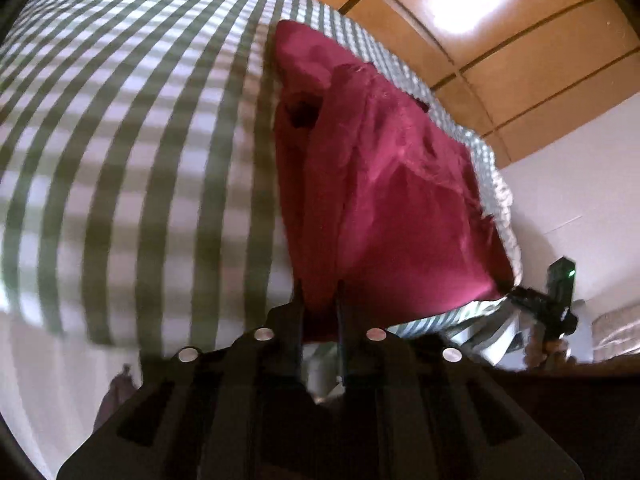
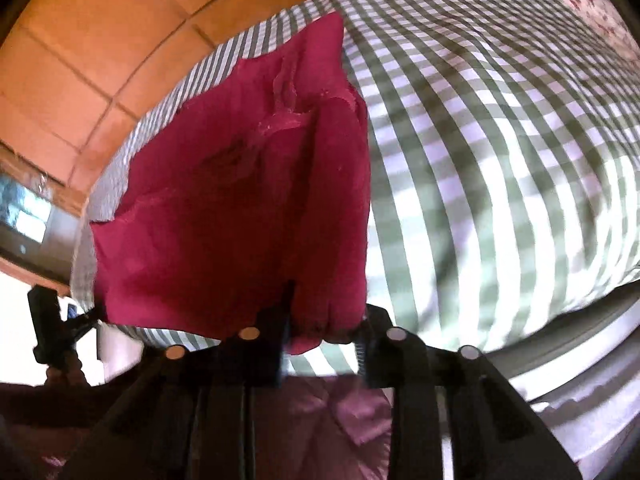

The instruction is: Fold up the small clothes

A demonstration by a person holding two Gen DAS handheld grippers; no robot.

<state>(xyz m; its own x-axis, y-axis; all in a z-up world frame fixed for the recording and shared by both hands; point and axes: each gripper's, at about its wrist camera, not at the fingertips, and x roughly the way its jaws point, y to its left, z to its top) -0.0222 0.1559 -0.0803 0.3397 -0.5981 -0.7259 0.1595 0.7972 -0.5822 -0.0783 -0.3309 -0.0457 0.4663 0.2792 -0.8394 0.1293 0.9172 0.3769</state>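
A small crimson garment (image 1: 380, 184) lies crumpled on a green-and-white checked cloth (image 1: 132, 128). My left gripper (image 1: 320, 300) is shut on the garment's near left corner. My right gripper (image 2: 324, 316) grips the garment (image 2: 240, 208) at its near right corner, with cloth bunched between the fingers. Each gripper shows small in the other's view, the right gripper (image 1: 532, 300) at the right and the left gripper (image 2: 76, 316) at the left. The garment's near edge is stretched between the two grippers.
The checked cloth (image 2: 500, 140) covers a bed. An orange tiled floor (image 1: 500, 40) lies beyond its far edge. A floral fabric (image 2: 592, 12) sits at the top right. A pink cloth (image 2: 352, 412) lies below the right gripper.
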